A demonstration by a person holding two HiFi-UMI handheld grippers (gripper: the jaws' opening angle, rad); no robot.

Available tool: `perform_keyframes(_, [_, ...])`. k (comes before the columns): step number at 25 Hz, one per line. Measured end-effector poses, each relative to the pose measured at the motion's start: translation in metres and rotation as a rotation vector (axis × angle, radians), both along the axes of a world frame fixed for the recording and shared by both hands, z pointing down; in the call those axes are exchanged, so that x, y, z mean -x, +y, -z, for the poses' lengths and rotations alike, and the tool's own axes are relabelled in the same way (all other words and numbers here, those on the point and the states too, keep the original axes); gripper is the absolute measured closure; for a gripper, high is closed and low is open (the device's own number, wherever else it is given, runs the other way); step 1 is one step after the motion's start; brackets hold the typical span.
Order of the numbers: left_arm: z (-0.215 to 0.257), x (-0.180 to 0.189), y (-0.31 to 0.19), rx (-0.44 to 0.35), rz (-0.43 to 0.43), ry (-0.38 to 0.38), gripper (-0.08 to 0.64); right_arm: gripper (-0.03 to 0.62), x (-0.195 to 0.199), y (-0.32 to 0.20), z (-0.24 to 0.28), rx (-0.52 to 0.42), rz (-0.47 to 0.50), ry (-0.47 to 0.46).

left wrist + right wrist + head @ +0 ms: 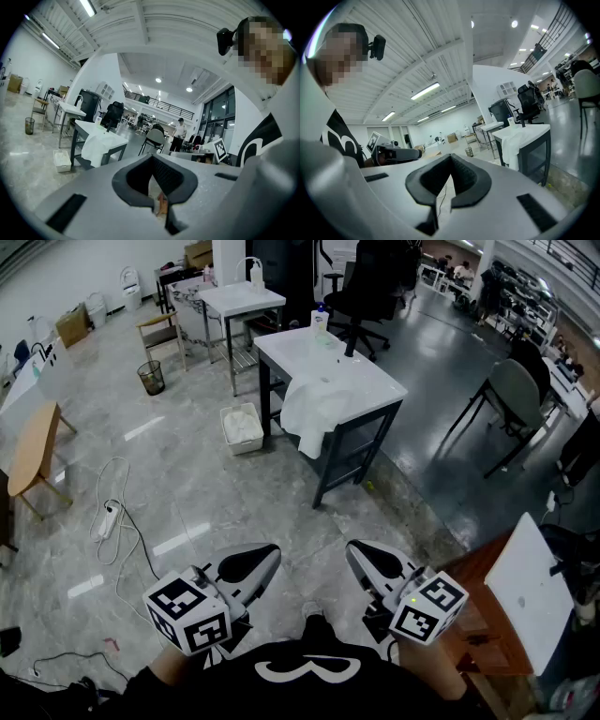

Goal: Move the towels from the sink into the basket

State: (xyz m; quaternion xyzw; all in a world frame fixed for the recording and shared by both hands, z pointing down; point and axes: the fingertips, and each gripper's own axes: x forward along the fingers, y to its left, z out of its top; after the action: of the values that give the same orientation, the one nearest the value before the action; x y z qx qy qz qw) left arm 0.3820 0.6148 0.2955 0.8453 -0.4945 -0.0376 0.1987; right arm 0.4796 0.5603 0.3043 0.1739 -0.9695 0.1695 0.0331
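Hovering well short of the sink (pixel 366 381) with left gripper (pixel 255 568) and right gripper (pixel 368 565) fingers clenched empty; could, unopened, knock the draped towel (pixel 314 411) floorward, missing the basket (pixel 223 423) beside the sink.

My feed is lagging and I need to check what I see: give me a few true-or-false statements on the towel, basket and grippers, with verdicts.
1. A white towel hangs over the edge of the sink. True.
2. The basket stands on top of the sink. False: it stands on the floor beside the sink.
3. The right gripper holds a towel. False: its jaws are shut with nothing between them.
4. Both grippers, the left gripper included, are held close to the person, well short of the sink. True.
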Motion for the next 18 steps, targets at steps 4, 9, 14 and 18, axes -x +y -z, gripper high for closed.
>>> perform_keyframes(4, [0.016,-0.005,0.013,-0.028,-0.003,-0.018,0.554,0.589,-0.007,0.013,0.017,-0.031,-0.006,-0.012])
perform_keyframes(9, [0.029,-0.002,0.015,-0.072,0.033,-0.024,0.554,0.589,-0.017,0.018,0.041,-0.097,-0.01,-0.081])
perform_keyframes(14, [0.033,-0.003,0.021,-0.08,0.048,-0.022,0.554,0.589,-0.027,0.01,0.042,-0.07,-0.033,-0.106])
perform_keyframes(18, [0.032,0.001,0.019,-0.066,0.06,-0.062,0.554,0.588,-0.028,-0.007,0.033,-0.047,-0.039,-0.096])
